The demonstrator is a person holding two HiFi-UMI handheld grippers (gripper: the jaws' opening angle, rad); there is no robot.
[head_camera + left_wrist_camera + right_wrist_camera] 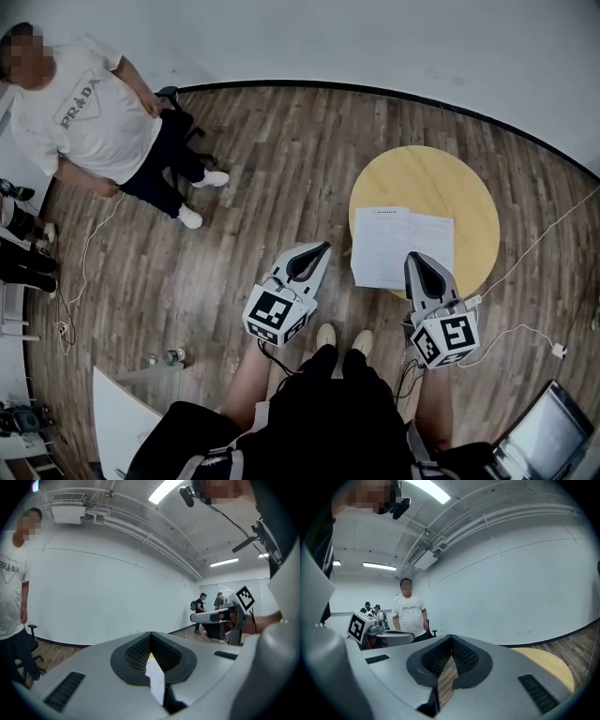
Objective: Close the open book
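Head view, items as seen:

- Open book: laid flat with its white pages up, at the near left edge of the round yellow counter.
- Left gripper: held out low and close to level over the wooden floor, aimed at the counter and just beside the book's left edge.
- Right gripper: held parallel to the left one, its tip shown over the book's near edge. Contact cannot be told.
- Bystander: in a white T-shirt, stood well apart on the floor.

Left gripper view: jaws of the left gripper are pressed together, nothing pinched.

Right gripper view: jaws of the right gripper are likewise pressed together and empty.
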